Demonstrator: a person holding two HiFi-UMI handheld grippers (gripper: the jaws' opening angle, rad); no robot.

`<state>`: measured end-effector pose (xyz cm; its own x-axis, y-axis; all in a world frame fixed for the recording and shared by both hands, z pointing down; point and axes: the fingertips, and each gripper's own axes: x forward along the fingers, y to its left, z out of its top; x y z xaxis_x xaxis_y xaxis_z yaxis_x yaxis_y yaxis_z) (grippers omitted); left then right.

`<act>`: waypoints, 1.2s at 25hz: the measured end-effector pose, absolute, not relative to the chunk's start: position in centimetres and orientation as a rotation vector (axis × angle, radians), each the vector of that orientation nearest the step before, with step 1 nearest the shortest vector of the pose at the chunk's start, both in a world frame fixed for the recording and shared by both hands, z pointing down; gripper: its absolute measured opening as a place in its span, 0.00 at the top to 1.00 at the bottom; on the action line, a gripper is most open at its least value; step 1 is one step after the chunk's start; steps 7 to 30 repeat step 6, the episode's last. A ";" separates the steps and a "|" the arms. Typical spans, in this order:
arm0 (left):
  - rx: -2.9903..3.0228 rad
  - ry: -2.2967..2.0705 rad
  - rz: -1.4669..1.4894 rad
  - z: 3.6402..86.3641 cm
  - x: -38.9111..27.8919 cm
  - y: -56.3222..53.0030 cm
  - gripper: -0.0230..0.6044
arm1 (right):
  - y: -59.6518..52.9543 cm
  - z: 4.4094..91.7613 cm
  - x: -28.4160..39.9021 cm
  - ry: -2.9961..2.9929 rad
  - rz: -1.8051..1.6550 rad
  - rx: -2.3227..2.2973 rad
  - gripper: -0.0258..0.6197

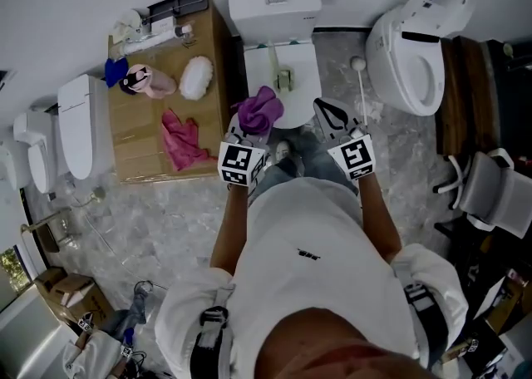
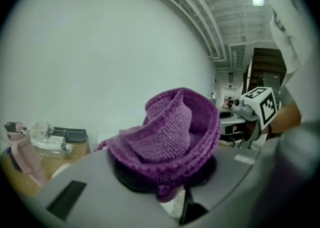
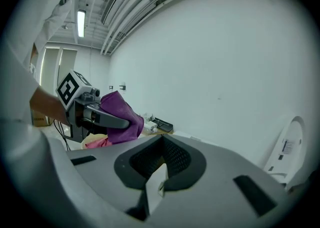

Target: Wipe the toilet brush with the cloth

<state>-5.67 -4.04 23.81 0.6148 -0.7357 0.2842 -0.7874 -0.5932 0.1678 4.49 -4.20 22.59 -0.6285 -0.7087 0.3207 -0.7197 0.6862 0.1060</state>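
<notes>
A purple knitted cloth [image 1: 259,110] is bunched in my left gripper [image 1: 249,130], which is shut on it in front of the middle toilet. In the left gripper view the cloth [image 2: 170,132] bulges over the shut left gripper [image 2: 165,172]. Just to the right, my right gripper [image 1: 330,111] is at about the same height. In the right gripper view the right gripper [image 3: 160,169] is shut on a flat white piece [image 3: 156,188], seemingly the toilet brush's handle end. The rest of the brush is hidden below the jaws. That view also shows the cloth [image 3: 120,109] at left.
A thin white rod with a round knob [image 1: 359,86] shows beyond my right gripper, between the middle toilet [image 1: 278,70] and the right toilet [image 1: 416,53]. A wooden cabinet [image 1: 137,149] at left holds a pink cloth [image 1: 181,143], a white puff [image 1: 197,78] and a pink bottle [image 1: 150,81].
</notes>
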 end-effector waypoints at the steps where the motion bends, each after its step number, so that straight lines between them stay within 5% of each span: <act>1: 2.568 -1.237 0.268 23.7 -5.7 -3.9 0.82 | -4.0 22.4 4.5 -2.560 0.045 1.134 0.96; 30: 2.560 -1.241 0.277 23.2 -6.2 -3.7 0.82 | -3.8 21.3 4.7 -2.559 0.042 1.158 0.96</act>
